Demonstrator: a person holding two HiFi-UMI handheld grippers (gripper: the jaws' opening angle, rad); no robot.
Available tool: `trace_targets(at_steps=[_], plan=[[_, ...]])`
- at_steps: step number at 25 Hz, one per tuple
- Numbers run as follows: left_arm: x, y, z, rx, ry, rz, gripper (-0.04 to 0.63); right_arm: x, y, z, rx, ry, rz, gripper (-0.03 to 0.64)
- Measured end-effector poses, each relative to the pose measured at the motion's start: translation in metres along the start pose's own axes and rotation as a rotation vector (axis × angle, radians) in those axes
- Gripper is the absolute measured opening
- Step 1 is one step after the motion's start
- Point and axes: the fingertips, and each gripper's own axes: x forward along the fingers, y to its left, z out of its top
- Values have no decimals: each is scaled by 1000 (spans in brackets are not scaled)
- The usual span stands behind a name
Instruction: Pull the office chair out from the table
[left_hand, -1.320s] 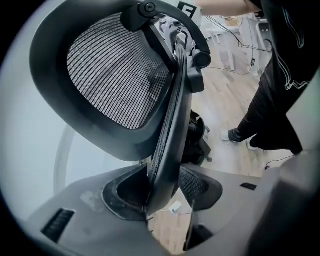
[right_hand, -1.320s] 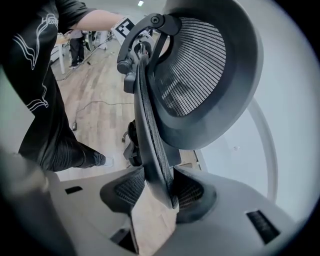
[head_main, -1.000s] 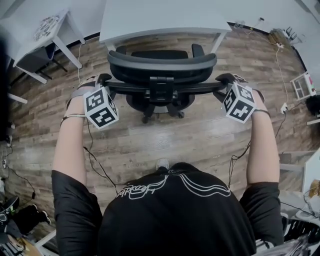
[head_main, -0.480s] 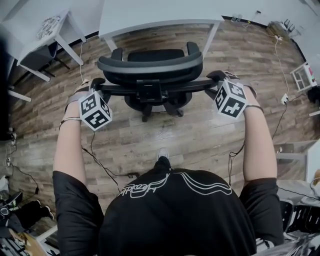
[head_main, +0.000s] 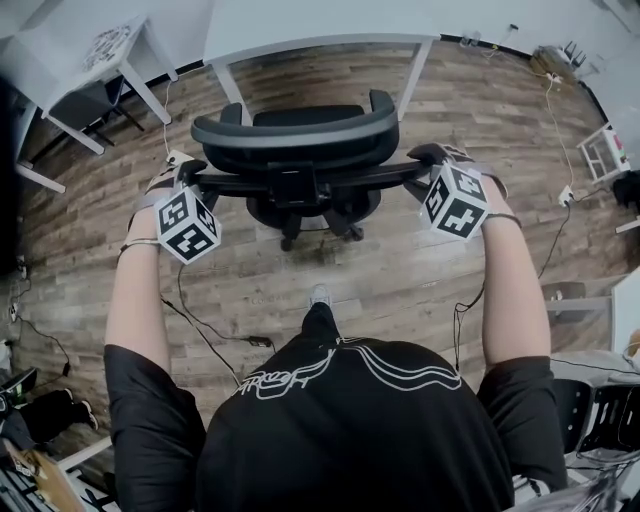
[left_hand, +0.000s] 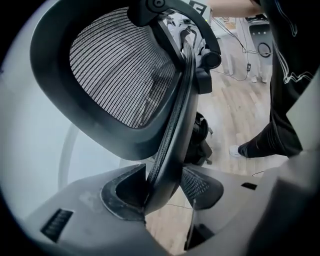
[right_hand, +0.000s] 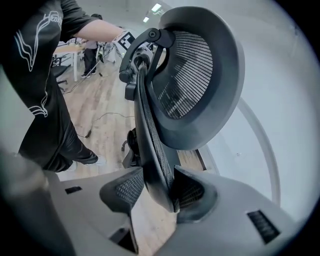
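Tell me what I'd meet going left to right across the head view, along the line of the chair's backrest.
The left gripper, jaws on the backrest's end → office chair → right gripper, jaws on the other end → white rack by the right edge.

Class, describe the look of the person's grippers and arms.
The left gripper and right gripper: grey plastic jaws, dark textured pads, each carrying a white cube with black square markers. Thin black cables trail from both. Black short-sleeved shirt, white line print.
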Motion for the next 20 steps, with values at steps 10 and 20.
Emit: trace_targets(at_steps=[10, 20], plan=[[-40, -32, -1, -14, -18, 10, 199, -29, 28, 0, 1, -7, 10, 212], [-55, -42, 1, -49, -67, 8, 204, -39, 34, 1, -5, -10, -36, 215]])
